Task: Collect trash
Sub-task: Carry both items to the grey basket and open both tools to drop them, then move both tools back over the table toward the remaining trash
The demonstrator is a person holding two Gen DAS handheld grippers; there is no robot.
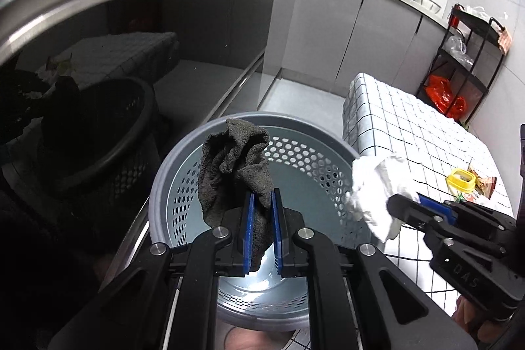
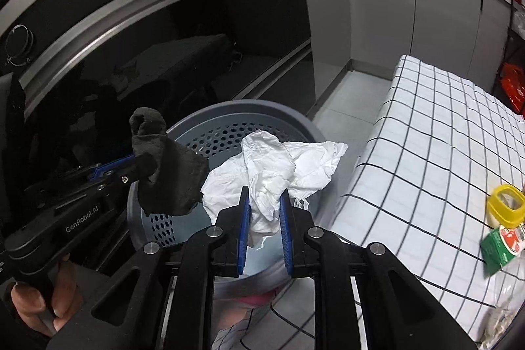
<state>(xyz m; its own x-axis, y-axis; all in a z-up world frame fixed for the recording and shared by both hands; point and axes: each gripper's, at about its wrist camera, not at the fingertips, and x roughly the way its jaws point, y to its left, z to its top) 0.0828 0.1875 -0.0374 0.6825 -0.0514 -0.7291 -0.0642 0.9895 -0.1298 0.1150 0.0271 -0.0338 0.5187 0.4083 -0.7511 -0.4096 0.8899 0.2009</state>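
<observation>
Over the grey perforated basket (image 1: pixel 288 153), left to right: left gripper (image 1: pixel 262 202) is pinching a crumpled dark grey cloth (image 1: pixel 236 159) between its blue pads, cloth bunching up above the basket's open mouth. Right gripper (image 2: pixel 265 195) is clamping a wad of white tissue (image 2: pixel 279 163), hanging just beside the cloth, over the basket's right rim. Checked tablecloth (image 2: pixel 426 136) is lying further right, with a yellow lid (image 2: pixel 505 205) and a green packet (image 2: pixel 498 248) resting on it.
</observation>
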